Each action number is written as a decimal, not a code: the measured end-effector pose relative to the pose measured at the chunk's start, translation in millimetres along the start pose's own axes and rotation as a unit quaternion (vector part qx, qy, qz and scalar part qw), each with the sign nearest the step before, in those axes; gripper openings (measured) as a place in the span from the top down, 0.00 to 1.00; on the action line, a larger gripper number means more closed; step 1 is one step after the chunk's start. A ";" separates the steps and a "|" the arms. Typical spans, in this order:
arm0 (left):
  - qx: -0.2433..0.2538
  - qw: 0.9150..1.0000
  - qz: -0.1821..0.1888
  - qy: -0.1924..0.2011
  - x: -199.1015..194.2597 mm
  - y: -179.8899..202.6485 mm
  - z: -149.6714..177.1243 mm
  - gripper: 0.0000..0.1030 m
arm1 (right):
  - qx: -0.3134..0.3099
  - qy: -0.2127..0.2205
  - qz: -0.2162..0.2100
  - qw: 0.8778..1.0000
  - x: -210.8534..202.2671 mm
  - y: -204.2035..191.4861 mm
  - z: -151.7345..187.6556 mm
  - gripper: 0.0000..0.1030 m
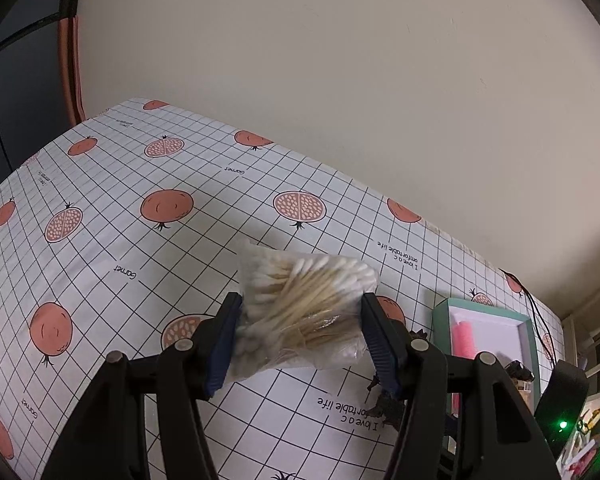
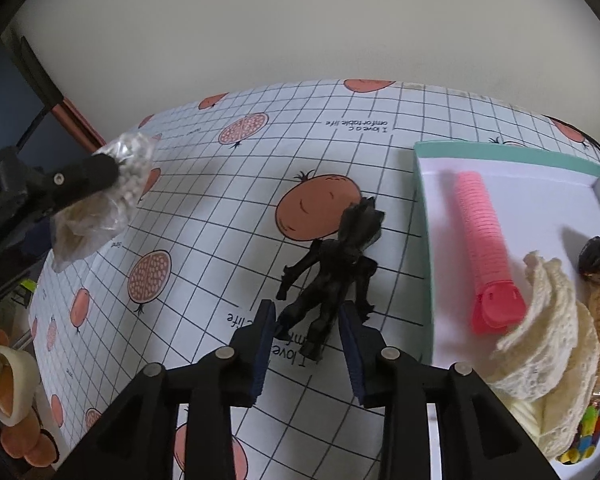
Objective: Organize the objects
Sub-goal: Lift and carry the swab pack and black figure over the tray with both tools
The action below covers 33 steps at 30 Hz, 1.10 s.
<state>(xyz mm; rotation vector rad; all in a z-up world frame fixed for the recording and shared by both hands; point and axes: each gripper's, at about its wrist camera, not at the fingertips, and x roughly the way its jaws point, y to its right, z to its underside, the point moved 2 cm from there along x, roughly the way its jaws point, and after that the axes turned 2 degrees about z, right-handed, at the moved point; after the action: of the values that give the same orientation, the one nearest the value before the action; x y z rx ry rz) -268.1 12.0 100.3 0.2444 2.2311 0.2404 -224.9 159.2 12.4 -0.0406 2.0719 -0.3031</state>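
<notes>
Blue-padded fingers point(image 1: 224, 344) of our left gripper point(image 1: 300, 336) press from both sides on a clear bag of cotton swabs point(image 1: 304, 312), gripping it and holding it raised above the worktop point(image 1: 140, 248), which is covered in a gridded cloth with pomegranate prints. From the right wrist view that bag hangs at the far left, clear of the cloth. Our right gripper point(image 2: 306, 344) has its fingers partly open around the legs of a black toy figure point(image 2: 332, 272) lying on the worktop; we cannot tell whether the pads touch it. Just to the right sits a teal-rimmed box point(image 2: 500, 150) with a white floor, holding a pink ribbed tube point(image 2: 484, 240), a cream lace cloth point(image 2: 548, 340) and a small dark object point(image 2: 598, 256) near its right wall.
</notes>
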 end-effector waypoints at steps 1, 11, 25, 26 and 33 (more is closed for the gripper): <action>0.000 1.000 0.000 0.000 -0.3 -0.2 -0.1 0.41 | -0.003 -0.001 0.003 1.000 1.1 -1.6 0.9 0.61; -0.002 1.000 -0.002 -0.005 2.3 -1.6 0.7 0.41 | -0.008 -0.008 0.018 1.000 13.8 -7.1 5.0 0.57; 0.010 1.000 -0.004 -0.008 3.6 2.8 2.7 0.41 | -0.024 -0.007 0.046 0.999 17.5 -9.1 7.5 0.63; 0.010 1.000 -0.005 -0.006 2.8 3.0 2.3 0.41 | -0.028 -0.002 0.050 0.998 15.4 -9.5 7.1 0.64; 0.011 1.000 -0.008 0.009 -8.6 6.9 -0.9 0.41 | -0.026 0.042 0.035 0.998 -18.0 -9.0 -3.3 0.64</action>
<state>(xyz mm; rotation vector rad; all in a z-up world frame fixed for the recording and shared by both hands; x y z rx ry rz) -262.8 16.4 109.0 0.2366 2.2535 0.2106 -219.6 153.9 31.4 0.0125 2.1586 -0.2109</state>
